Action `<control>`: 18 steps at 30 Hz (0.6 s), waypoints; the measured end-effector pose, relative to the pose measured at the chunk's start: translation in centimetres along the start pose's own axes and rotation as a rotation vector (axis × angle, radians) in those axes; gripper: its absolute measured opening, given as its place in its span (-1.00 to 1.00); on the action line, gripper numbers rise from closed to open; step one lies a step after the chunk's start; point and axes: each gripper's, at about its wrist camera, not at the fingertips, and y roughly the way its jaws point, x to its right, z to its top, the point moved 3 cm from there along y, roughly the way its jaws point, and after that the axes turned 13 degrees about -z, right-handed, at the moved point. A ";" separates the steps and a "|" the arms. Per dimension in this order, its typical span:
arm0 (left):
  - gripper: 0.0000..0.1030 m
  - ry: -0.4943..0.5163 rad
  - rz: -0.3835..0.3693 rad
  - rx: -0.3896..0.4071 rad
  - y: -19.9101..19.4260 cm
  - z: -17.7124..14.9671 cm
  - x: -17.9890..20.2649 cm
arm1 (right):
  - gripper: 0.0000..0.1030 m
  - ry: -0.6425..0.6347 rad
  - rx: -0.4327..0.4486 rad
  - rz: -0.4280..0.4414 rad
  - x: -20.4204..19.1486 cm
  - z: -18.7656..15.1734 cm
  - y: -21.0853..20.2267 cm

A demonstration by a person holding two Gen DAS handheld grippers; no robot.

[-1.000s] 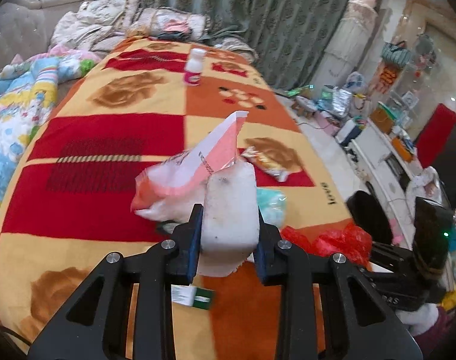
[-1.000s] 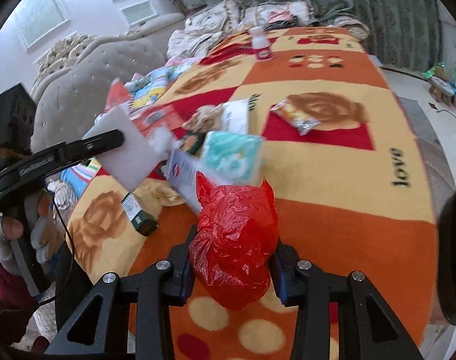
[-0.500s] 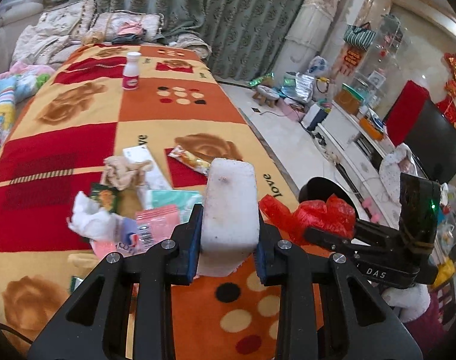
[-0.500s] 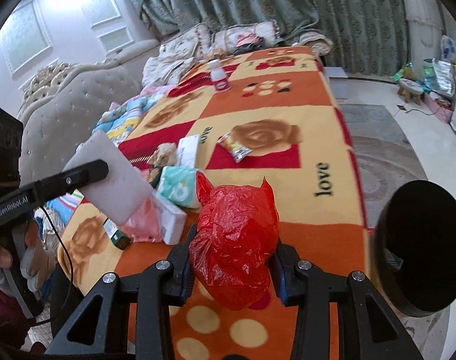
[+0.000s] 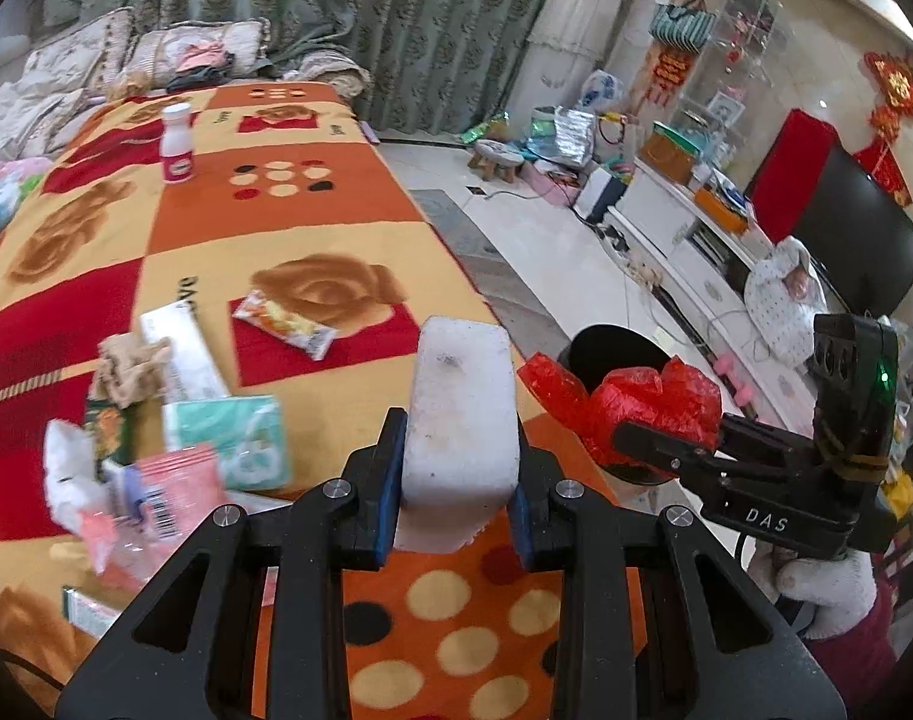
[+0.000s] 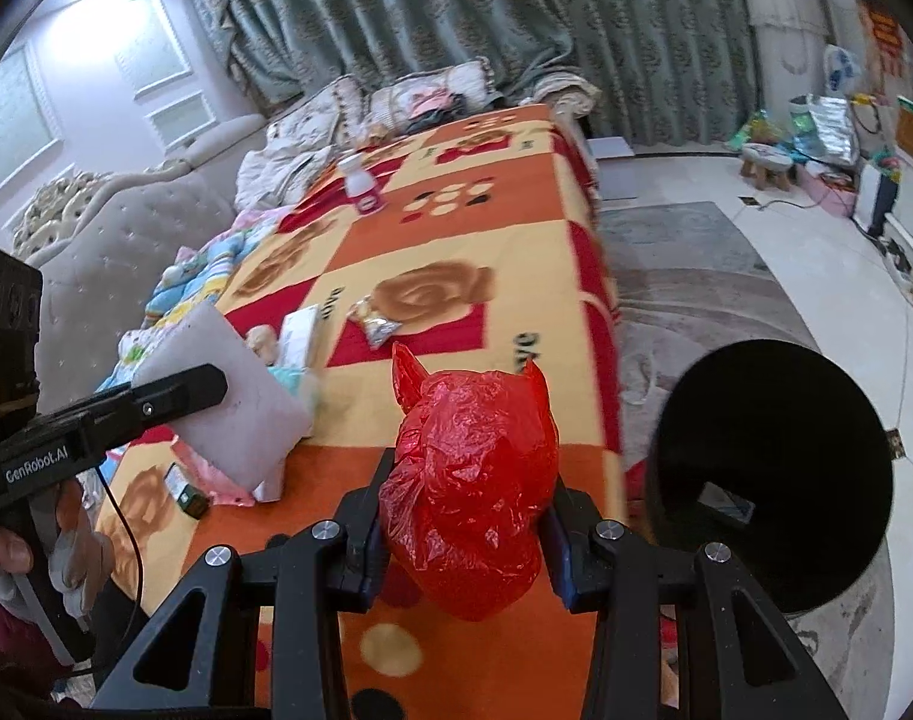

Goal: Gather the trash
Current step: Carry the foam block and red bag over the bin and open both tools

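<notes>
While pinching a chalky white foam block, left hand-held gripper; right hand-held gripper clamped on crinkly red plastic bag. Round black bin fully seen only from right wrist.

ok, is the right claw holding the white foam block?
No, the right claw is clamped on a crumpled red plastic bag; the white foam block sits in the left claw.
</notes>
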 end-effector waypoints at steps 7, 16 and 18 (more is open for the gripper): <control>-0.47 0.030 -0.030 -0.036 3.4 0.6 2.5 | -0.22 0.061 -0.006 -0.046 3.9 -0.2 -0.3; -0.47 0.047 -0.098 -0.074 7.7 1.5 5.9 | -0.22 0.115 -0.011 -0.120 8.6 -0.6 -0.6; -0.47 0.052 -0.112 -0.083 8.7 1.6 6.6 | -0.22 0.127 -0.015 -0.133 9.4 -0.7 -0.6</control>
